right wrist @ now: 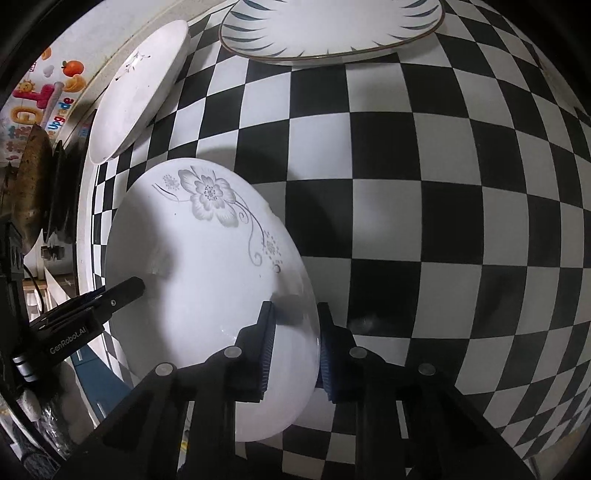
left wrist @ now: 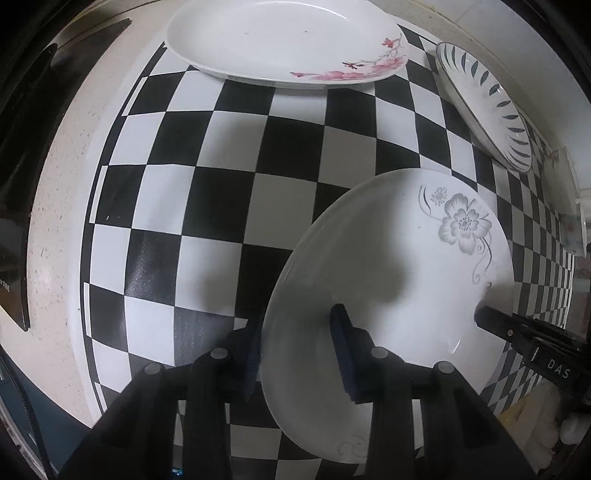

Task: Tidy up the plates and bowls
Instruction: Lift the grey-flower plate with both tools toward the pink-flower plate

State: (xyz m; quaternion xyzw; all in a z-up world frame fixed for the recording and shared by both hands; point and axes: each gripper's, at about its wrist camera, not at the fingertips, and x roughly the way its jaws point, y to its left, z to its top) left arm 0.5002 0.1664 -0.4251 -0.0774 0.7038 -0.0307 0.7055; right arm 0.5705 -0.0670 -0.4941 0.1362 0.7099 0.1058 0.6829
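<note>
A white plate with a grey flower print [left wrist: 406, 258] is held between both grippers above the checkered mat. My left gripper [left wrist: 295, 354] straddles the plate's left rim, one finger under it and one on top, closed on it. My right gripper [right wrist: 295, 347] is closed on the opposite rim of the same plate [right wrist: 207, 258]. The right gripper's finger shows in the left wrist view [left wrist: 517, 328], and the left gripper's finger shows in the right wrist view [right wrist: 110, 299]. A pink-flowered plate [left wrist: 280, 40] and a blue-leaf plate [left wrist: 484, 103] lie at the far side.
The black-and-white checkered mat [left wrist: 229, 192] covers a speckled white counter [left wrist: 55, 206]. The blue-leaf plate [right wrist: 332, 29] lies ahead in the right wrist view, and the pink-flowered plate [right wrist: 140, 92] lies at its left. Dark cookware [right wrist: 33, 184] stands off the mat's left.
</note>
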